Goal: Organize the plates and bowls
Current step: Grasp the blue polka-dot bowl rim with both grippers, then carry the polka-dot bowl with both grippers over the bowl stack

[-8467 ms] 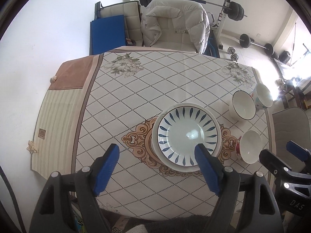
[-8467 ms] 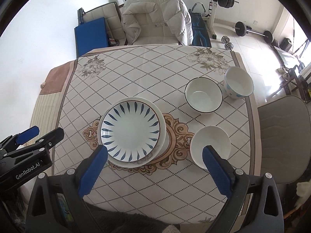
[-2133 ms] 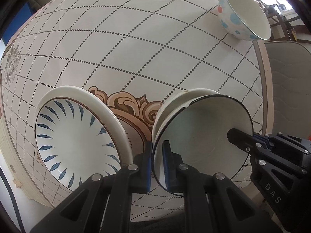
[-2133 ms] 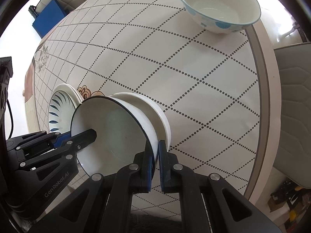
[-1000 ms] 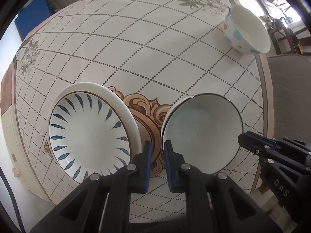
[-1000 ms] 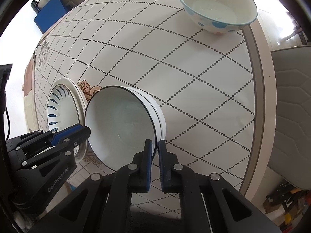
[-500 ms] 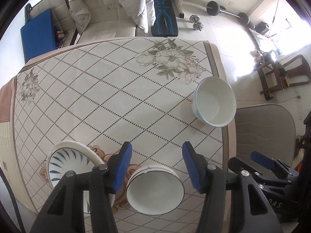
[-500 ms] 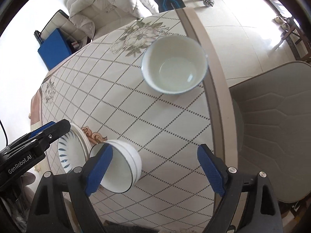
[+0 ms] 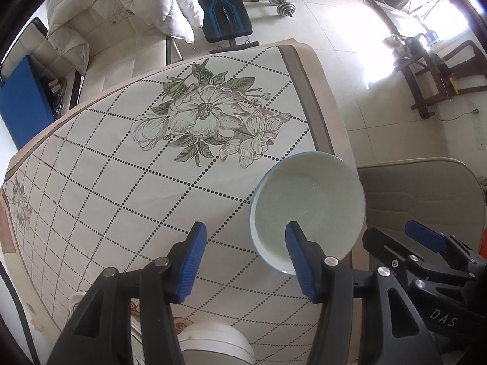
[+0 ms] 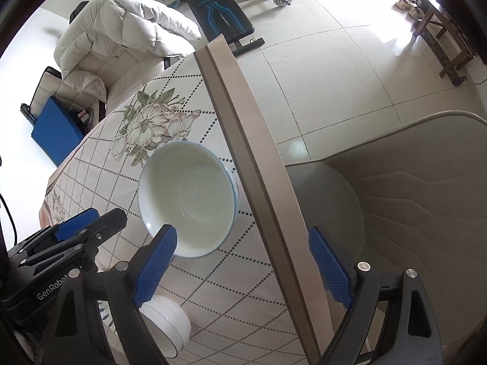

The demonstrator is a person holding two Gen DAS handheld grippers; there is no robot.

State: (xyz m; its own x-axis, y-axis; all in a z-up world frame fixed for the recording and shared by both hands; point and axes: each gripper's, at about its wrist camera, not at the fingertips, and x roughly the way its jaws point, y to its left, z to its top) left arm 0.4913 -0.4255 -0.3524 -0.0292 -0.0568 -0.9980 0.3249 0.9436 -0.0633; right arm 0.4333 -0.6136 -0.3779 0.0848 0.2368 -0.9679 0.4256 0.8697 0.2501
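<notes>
A white bowl with a blue rim stands near the table's right edge, also in the right wrist view. My left gripper is open and empty, its right finger over the bowl's near rim. My right gripper is open and empty, its left finger by the bowl's near rim, its right finger past the table edge. The stacked white bowls sit close below the grippers, also low in the left wrist view. The plates are almost hidden.
The table has a checked cloth with a flower print; its right edge runs beside the bowl. A beige chair stands to the right. A padded chair with a white jacket, a bench and dumbbells lie beyond.
Both grippers let go of the black-rimmed bowl, now nested in the other white bowl, opened, and moved forward to the blue-rimmed bowl, which now looms larger.
</notes>
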